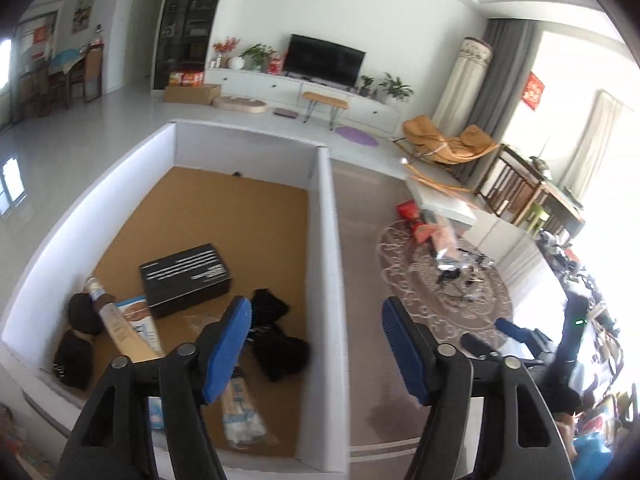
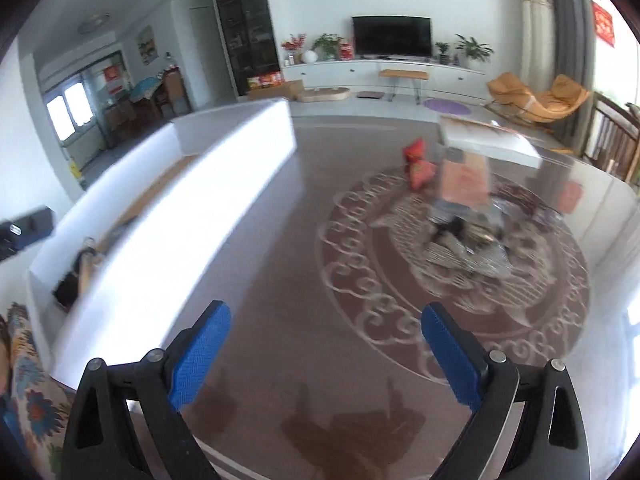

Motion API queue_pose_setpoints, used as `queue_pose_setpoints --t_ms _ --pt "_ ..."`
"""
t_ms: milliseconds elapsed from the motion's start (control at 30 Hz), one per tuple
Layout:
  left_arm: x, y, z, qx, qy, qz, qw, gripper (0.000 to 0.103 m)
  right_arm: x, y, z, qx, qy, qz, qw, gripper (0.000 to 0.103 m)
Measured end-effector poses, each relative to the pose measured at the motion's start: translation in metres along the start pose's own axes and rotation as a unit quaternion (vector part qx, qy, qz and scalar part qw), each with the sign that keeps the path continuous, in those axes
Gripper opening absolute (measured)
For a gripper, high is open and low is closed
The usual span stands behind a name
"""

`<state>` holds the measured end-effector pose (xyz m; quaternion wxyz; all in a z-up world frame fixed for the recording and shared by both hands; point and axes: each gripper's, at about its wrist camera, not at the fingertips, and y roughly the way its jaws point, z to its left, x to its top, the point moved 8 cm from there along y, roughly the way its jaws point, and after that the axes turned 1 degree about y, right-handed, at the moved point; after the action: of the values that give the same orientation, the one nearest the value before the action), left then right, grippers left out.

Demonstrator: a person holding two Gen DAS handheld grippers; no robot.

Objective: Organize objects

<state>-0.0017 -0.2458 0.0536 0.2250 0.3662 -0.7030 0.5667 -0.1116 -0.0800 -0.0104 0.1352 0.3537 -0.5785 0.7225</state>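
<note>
A large white-walled box [image 1: 326, 208] with a brown floor stands on the table. It holds a black carton [image 1: 186, 278], dark bundles [image 1: 280, 350], and paper-wrapped packets [image 1: 132, 326]. My left gripper [image 1: 316, 344] is open and empty above the box's right wall. A pile of loose objects [image 1: 452, 256] lies on the round-patterned table surface to the right. In the right wrist view my right gripper [image 2: 326, 354] is open and empty above the bare table, with the box [image 2: 192, 216] to its left and the pile [image 2: 460, 216], with red packets [image 2: 418, 164], ahead.
A white flat box [image 2: 492, 140] lies behind the pile. A patterned cloth [image 2: 28, 384] is at the near left. The other gripper's blue pad and black body [image 1: 520, 336] show at the table's right. A TV cabinet and an orange rocking chair stand beyond.
</note>
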Motion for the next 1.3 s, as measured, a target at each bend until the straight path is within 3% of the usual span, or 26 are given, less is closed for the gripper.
queue_pose_setpoints --t_ms 33,100,200,300,433,567,767,1033,1300 --pt "-0.001 0.001 -0.025 -0.023 0.011 -0.010 0.9996 0.094 -0.017 0.002 -0.030 -0.033 0.011 0.014 0.999 0.096" --pt "-0.015 0.008 -0.071 -0.062 0.030 -0.021 0.9974 0.103 -0.045 0.002 -0.088 -0.088 0.048 0.038 0.994 0.096" --pt "-0.046 0.051 -0.123 -0.062 0.071 0.028 0.9952 0.103 -0.071 -0.007 -0.149 -0.138 0.095 0.051 0.985 0.096" --pt "-0.074 0.109 -0.149 -0.033 0.081 0.086 0.9924 0.103 -0.078 -0.008 -0.183 -0.164 0.109 0.053 0.979 0.096" --pt "-0.085 0.162 -0.159 -0.011 0.058 0.116 0.9915 0.103 -0.077 -0.018 -0.194 -0.148 0.116 0.035 0.982 0.096" --pt "-0.097 0.187 -0.165 0.017 0.074 0.133 0.9882 0.103 -0.075 -0.023 -0.185 -0.143 0.109 0.033 0.983 0.096" --pt "-0.104 0.201 -0.170 0.057 0.142 0.133 0.9792 0.103 -0.076 -0.016 -0.185 -0.152 0.107 0.047 0.981 0.096" --pt "-0.094 0.211 -0.165 0.063 0.131 0.125 0.9815 0.103 -0.077 -0.013 -0.189 -0.155 0.123 0.054 0.979 0.103" --pt "-0.094 0.212 -0.165 0.063 0.131 0.125 0.9816 0.103 -0.078 -0.013 -0.190 -0.153 0.127 0.055 0.978 0.103"
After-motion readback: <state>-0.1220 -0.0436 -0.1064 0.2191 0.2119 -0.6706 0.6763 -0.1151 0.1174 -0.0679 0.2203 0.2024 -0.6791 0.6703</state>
